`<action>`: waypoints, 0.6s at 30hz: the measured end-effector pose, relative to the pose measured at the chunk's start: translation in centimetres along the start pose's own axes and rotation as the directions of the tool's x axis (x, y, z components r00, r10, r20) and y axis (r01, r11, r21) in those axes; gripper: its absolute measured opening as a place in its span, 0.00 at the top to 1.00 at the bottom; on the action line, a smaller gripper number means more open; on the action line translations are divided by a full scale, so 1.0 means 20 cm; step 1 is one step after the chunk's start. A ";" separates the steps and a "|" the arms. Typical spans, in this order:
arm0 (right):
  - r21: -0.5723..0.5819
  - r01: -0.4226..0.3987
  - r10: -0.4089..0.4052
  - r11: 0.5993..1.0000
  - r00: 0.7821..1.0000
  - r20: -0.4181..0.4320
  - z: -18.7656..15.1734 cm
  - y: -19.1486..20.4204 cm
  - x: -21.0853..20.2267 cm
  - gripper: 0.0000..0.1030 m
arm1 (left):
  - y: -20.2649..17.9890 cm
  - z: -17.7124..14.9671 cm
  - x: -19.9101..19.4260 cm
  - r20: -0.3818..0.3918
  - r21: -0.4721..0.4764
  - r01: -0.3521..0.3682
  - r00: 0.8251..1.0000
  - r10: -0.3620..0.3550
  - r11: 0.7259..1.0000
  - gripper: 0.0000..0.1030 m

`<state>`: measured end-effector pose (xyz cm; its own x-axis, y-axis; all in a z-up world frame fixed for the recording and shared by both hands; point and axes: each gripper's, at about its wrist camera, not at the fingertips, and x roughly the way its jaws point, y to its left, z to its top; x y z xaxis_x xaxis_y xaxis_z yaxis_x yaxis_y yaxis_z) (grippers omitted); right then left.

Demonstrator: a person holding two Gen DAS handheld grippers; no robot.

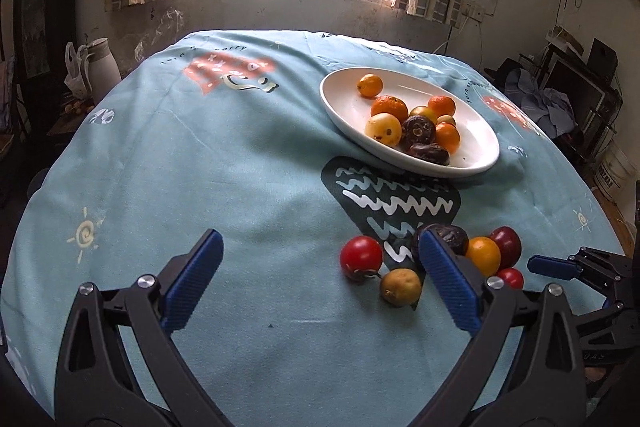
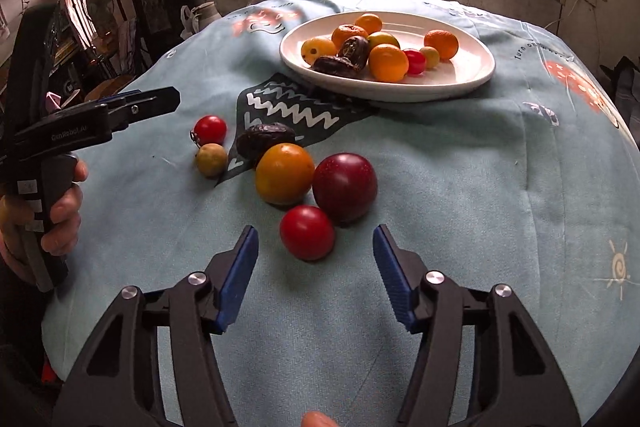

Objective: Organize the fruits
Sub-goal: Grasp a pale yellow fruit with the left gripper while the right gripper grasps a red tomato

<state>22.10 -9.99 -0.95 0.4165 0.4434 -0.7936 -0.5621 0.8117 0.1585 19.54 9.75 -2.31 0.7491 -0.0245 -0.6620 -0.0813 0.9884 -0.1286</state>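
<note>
Right claw [image 2: 316, 269] gapes wide just short of the small red tomato [image 2: 307, 233] near the bench's front edge, left claw [image 1: 320, 283] apart too, plate [image 2: 460, 75] farther back, and a clumsy nudge could roll that tomato off.

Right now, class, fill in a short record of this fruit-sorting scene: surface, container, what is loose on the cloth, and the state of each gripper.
surface: table under a blue patterned cloth
container: white oval plate, holding oranges, dates and small fruits
loose fruit: six pieces, in front of the plate
nearest loose piece: red tomato, just ahead of the right gripper
beside it: dark red plum and orange fruit
left gripper: open, holding nothing
right gripper: open, holding nothing
</note>
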 end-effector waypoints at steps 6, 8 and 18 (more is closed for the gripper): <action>0.018 -0.038 0.038 0.999 0.999 -0.035 -0.01 -0.01 0.05 0.54 | 0.01 0.01 -0.04 0.023 -0.006 -0.002 1.000 0.002 1.000 0.03; 0.017 -0.035 0.035 0.999 0.999 -0.028 0.00 -0.01 0.05 0.54 | 0.01 0.01 -0.05 0.031 -0.009 -0.001 1.000 0.001 1.000 0.03; 0.030 -0.062 0.063 0.998 0.998 -0.008 0.01 -0.03 0.04 0.70 | -0.06 -0.03 -0.03 -0.031 0.074 0.104 0.994 -0.102 0.992 0.08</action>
<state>22.84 -10.04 -1.49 0.3749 0.4903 -0.7868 -0.5650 0.7937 0.2255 18.82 8.41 -2.12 0.7326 -0.1299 -0.6681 0.0462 0.9888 -0.1417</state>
